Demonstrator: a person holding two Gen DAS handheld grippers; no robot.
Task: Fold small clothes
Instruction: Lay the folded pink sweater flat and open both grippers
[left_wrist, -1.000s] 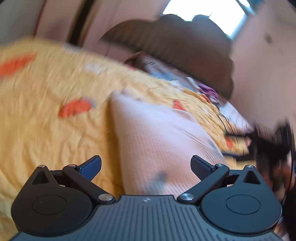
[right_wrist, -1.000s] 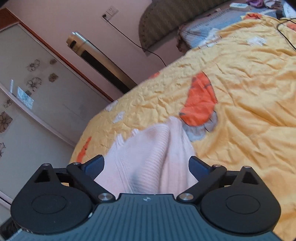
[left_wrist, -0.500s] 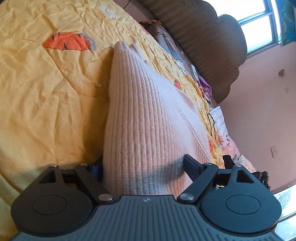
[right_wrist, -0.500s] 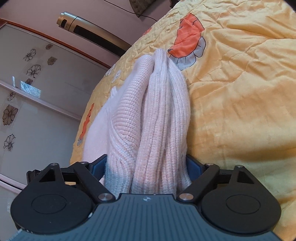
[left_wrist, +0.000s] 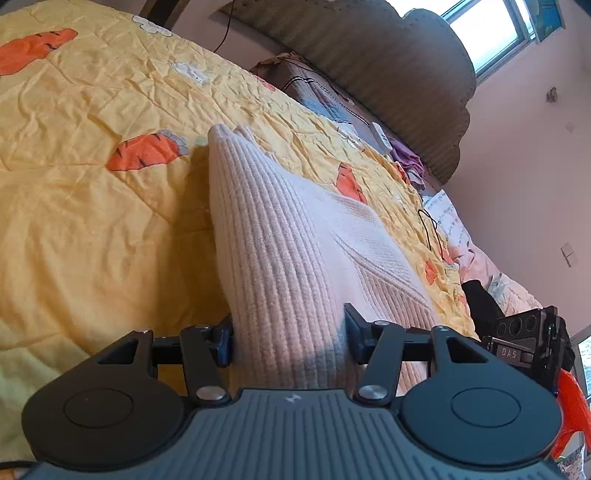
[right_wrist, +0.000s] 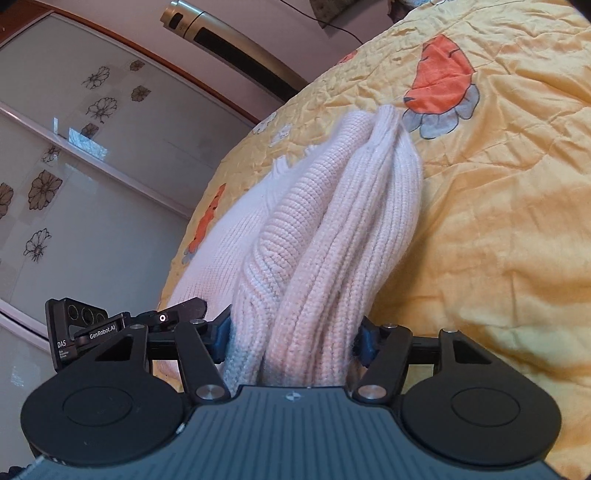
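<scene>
While the pink knit (left_wrist: 280, 280) lay bunched on the yellow bed (left_wrist: 92, 221), a ribbed fold was pinched by the left tongs (left_wrist: 288, 334), whose jaws had just been closing. Another thick fold (right_wrist: 325, 258) was pinched by the right tongs (right_wrist: 295, 338), likewise just closing, near the bed's edge.

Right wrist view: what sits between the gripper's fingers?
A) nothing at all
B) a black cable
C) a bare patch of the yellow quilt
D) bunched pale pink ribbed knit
D: in the right wrist view bunched folds of the pink knit garment fill the gap of the right gripper, its jaws having just been closing, with both blue pads pressed into the fabric above the yellow quilt.
</scene>
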